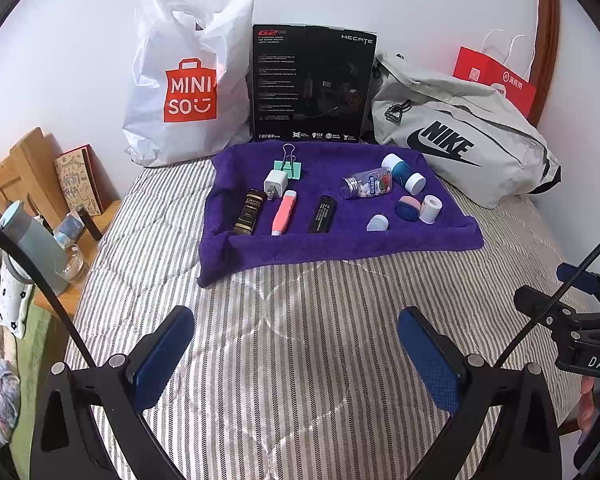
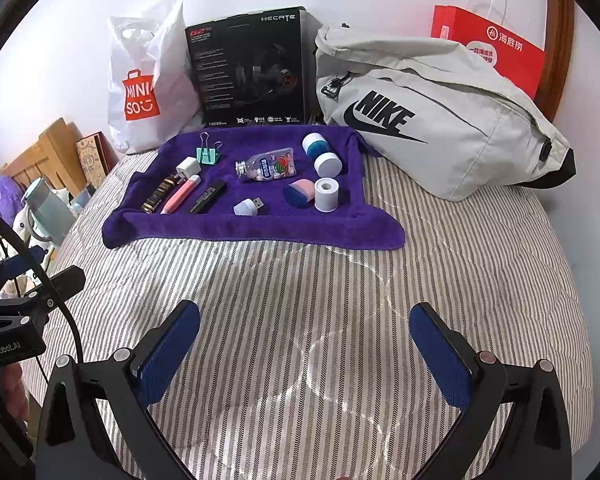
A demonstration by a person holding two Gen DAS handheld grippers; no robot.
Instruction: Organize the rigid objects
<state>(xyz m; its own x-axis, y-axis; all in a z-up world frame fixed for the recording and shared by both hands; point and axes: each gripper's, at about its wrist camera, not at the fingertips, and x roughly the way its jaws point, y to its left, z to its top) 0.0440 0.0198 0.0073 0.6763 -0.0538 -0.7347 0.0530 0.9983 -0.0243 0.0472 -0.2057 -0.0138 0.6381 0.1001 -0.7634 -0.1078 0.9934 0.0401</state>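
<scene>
A purple towel (image 1: 340,246) (image 2: 260,230) lies on the striped bed and carries several small items. Its left half holds a green binder clip (image 1: 287,168), a white charger plug (image 1: 275,183), a dark brown tube (image 1: 249,211), a pink pen-like tool (image 1: 284,212) and a black stick (image 1: 322,214). On its right half are a clear candy bottle (image 2: 266,167), a blue and white jar (image 2: 320,154), a white tape roll (image 2: 326,194), a pink and blue puff (image 2: 299,193) and a small USB light (image 2: 248,206). My left gripper (image 1: 296,356) and right gripper (image 2: 305,354) hang open over bare bedding, well short of the towel.
Behind the towel a white Miniso bag (image 1: 184,80), a black headset box (image 1: 312,84), a grey Nike bag (image 1: 460,136) and a red paper bag (image 1: 496,76) lean against the wall. A wooden bedside shelf (image 1: 80,248) with a bottle and glass stands left. Striped bedding (image 2: 320,300) spreads in front.
</scene>
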